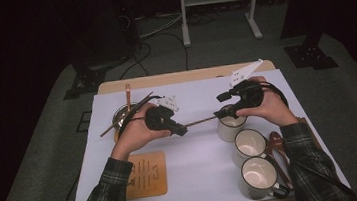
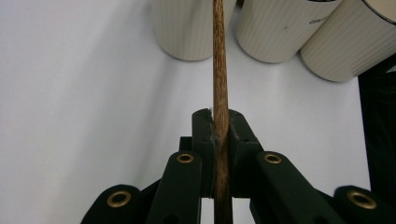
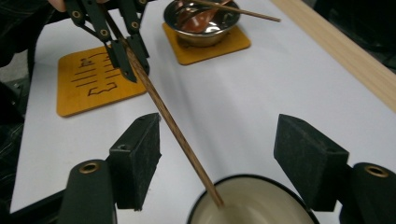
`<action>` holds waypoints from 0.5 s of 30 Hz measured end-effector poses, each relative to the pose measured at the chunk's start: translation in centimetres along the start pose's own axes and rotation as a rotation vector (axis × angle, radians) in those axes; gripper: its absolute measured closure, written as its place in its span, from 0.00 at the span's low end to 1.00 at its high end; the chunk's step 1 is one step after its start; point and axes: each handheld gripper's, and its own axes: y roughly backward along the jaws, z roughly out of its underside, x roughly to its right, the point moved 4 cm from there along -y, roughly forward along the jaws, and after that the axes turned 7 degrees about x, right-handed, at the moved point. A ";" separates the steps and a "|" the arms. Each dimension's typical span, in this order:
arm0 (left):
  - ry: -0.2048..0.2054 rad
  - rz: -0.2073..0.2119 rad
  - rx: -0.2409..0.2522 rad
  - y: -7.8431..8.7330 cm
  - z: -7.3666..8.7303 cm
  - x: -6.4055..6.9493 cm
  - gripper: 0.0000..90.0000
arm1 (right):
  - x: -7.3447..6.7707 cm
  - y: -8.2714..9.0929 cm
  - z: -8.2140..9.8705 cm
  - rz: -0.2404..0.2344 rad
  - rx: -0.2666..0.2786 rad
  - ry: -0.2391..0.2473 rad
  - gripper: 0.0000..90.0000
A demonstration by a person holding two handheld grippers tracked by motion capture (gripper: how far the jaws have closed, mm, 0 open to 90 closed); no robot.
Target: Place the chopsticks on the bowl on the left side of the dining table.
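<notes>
A thin brown wooden chopstick [image 1: 201, 121] [image 2: 220, 70] [image 3: 177, 130] is clamped near one end in my left gripper [image 1: 182, 129] [image 2: 220, 126], which is shut on it. Its far tip rests inside a cream mug [image 1: 227, 128] [image 3: 261, 205] with a dark rim. My right gripper [image 1: 223, 105] [image 3: 224, 154] hovers just over that mug. Its jaws stand wide open on either side of the chopstick, and the pads [image 3: 140, 149] do not touch it. The left gripper [image 3: 128, 56] also appears farther off in the right gripper view.
Two more cream mugs [image 1: 249, 144] [image 1: 257, 176] stand in a row toward the front right, with a wooden spoon [image 1: 277, 145] beside them. A metal bowl [image 1: 123, 117] [image 3: 205, 23] on an orange coaster holds a spoon and another chopstick. A second orange coaster [image 1: 146, 174] [image 3: 93, 88] lies front left.
</notes>
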 end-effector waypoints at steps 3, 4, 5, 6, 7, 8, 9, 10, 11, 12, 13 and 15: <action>0.003 -0.008 0.003 0.3 0.1 -0.2 0.93 | 0.5 0.8 0.6 0.031 0.009 -0.016 0.33; 0.005 -0.010 0.005 0.4 0.1 -0.2 0.93 | 0.7 1.0 0.7 0.036 0.008 -0.018 0.33; 0.007 -0.011 0.005 0.5 0.2 -0.3 0.93 | 0.7 1.0 0.7 0.036 0.008 -0.018 0.33; 0.012 -0.016 0.007 0.6 0.2 -0.3 0.93 | 0.8 1.2 0.9 0.044 0.012 -0.023 0.33; 0.017 -0.016 0.009 0.7 0.3 -0.4 0.93 | 1.2 1.8 1.4 0.067 0.018 -0.037 0.33; 0.017 -0.019 0.011 0.7 0.3 -0.4 0.93 | 1.2 1.8 1.4 0.067 0.018 -0.037 0.33; 0.018 -0.024 0.010 0.9 0.3 -0.5 0.93 | 1.3 2.0 1.5 0.075 0.023 -0.040 0.33; 0.023 -0.026 0.010 0.9 0.4 -0.6 0.93 | 1.5 2.3 1.7 0.089 0.030 -0.046 0.33; 0.023 -0.029 0.014 1.0 0.4 -0.7 0.93 | 1.9 2.8 2.2 0.115 0.032 -0.056 0.32; 0.026 -0.032 0.014 1.1 0.5 -0.8 0.93 | 1.9 2.8 2.2 0.115 0.032 -0.056 0.32; 0.026 -0.034 0.013 1.2 0.5 -0.8 0.93 | 2.0 3.0 2.4 0.123 0.037 -0.064 0.32; 0.031 -0.038 0.015 1.4 0.6 -0.9 0.93 | 2.3 3.5 2.9 0.141 0.046 -0.076 0.31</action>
